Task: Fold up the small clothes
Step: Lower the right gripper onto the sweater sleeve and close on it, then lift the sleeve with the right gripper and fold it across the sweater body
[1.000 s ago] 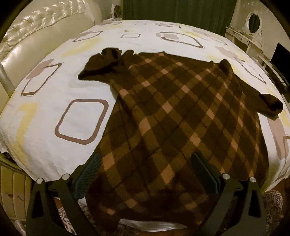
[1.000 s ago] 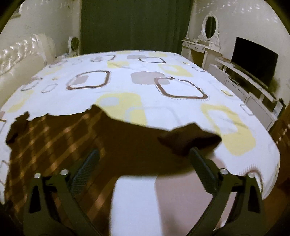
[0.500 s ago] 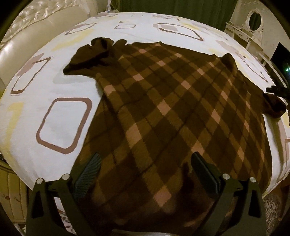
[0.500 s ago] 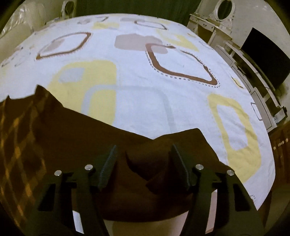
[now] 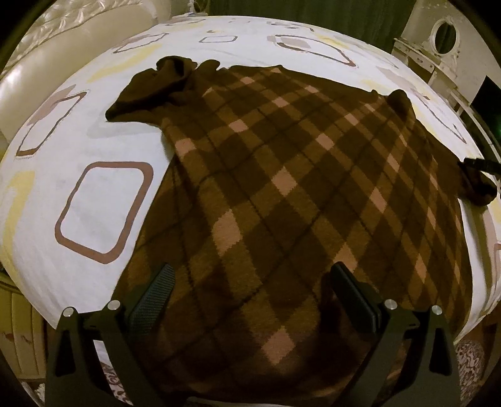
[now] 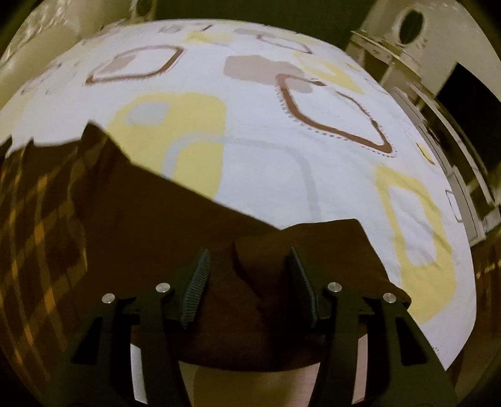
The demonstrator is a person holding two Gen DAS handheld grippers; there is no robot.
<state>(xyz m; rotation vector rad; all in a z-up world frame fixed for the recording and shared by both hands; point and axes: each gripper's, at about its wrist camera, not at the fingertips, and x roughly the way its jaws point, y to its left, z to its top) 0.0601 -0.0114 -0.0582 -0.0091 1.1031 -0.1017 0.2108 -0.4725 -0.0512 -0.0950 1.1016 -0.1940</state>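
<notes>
A brown plaid knit garment (image 5: 281, 188) lies spread flat on the bed sheet (image 5: 62, 141). Its plain dark left sleeve (image 5: 156, 90) is bunched at the far left. My left gripper (image 5: 250, 281) hangs open and wide just over the hem, with nothing pinched. In the right wrist view my right gripper (image 6: 249, 275) straddles the dark right sleeve (image 6: 328, 247). Its jaws are closing, a raised fold of sleeve stands between them, and the pads do not visibly squeeze it. That gripper's tip (image 5: 479, 164) also shows at the right edge of the left wrist view.
A cream tufted headboard (image 5: 47, 47) borders the bed on the left. A white dresser with an oval mirror (image 6: 410, 22) and a dark screen (image 6: 469, 103) stand to the right. Green curtains (image 5: 297, 12) hang behind. The bed's near edge runs just below both grippers.
The right gripper came down onto the right sleeve and its jaws narrowed around the fold. The left gripper sank closer over the hem, then held still.
</notes>
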